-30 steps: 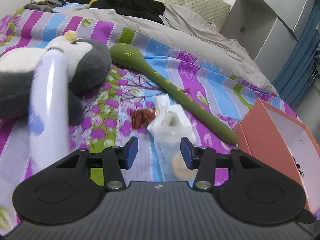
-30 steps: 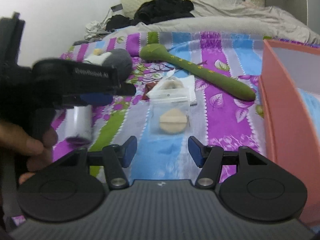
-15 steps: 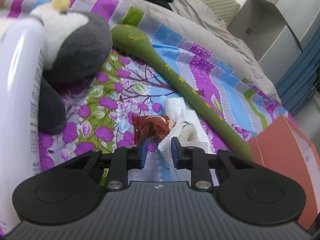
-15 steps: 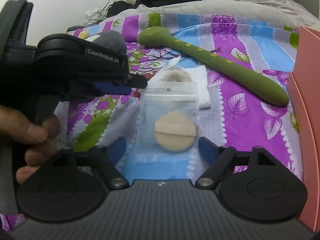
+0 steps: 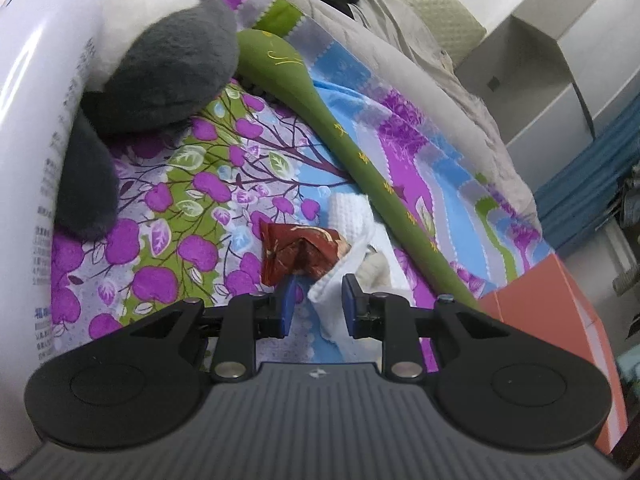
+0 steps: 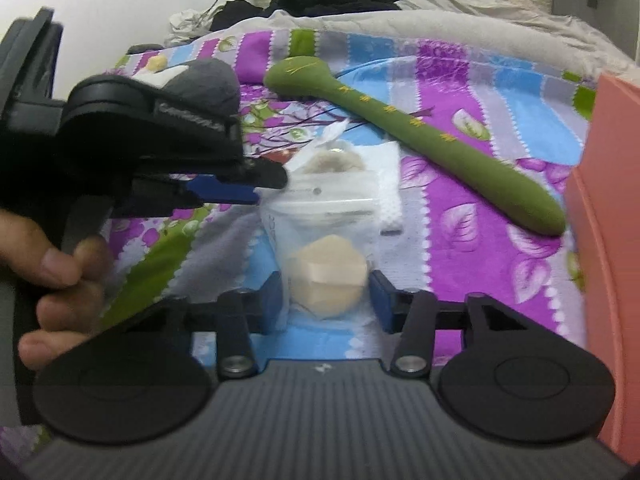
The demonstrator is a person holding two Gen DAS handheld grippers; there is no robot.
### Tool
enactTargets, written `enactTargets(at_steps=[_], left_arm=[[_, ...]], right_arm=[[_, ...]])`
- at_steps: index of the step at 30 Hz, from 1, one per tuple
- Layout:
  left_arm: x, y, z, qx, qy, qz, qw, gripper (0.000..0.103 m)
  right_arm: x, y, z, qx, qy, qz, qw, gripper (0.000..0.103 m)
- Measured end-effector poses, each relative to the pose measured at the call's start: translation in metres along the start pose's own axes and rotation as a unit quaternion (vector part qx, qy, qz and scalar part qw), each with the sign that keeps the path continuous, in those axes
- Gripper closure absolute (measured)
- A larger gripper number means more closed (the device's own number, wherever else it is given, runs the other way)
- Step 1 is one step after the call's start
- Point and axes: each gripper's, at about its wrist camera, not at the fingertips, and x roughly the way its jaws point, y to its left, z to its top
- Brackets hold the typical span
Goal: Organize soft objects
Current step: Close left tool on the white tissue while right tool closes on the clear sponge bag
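Left gripper: narrowly spread; edge of white cloth lies between pads, right pad touching, left pad clear, firm pinch not confirmed; cloth judged light, limp, best taken at bunched edge; red wrapper just ahead-left of jaws; gripper pitched down toward bedspread, held by hand.

Right gripper: jaws closing; clear pouch with beige puff between pads, contact at both sides judged likely; pouch judged slippery, puff squashy, grip across puff advised; gripper pitched down.
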Motion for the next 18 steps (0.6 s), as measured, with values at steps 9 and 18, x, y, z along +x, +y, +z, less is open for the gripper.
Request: enactTargets(at_steps=[9,18], left_arm=[[0.006,0.004,-0.004,-0.025,-0.001,-0.003,0.9997,0.074],[-0.002,-0.011,-0.013,-0.010,-0.016,-0.002,0.9998,0.101]], right_arm=[[-0.024,-0.023,-0.004,0.023,0.004,-0.041,0.999,0.058],[-0.036,-0.026,-0.011,0.031,0.012,-0.040,0.999,0.058]])
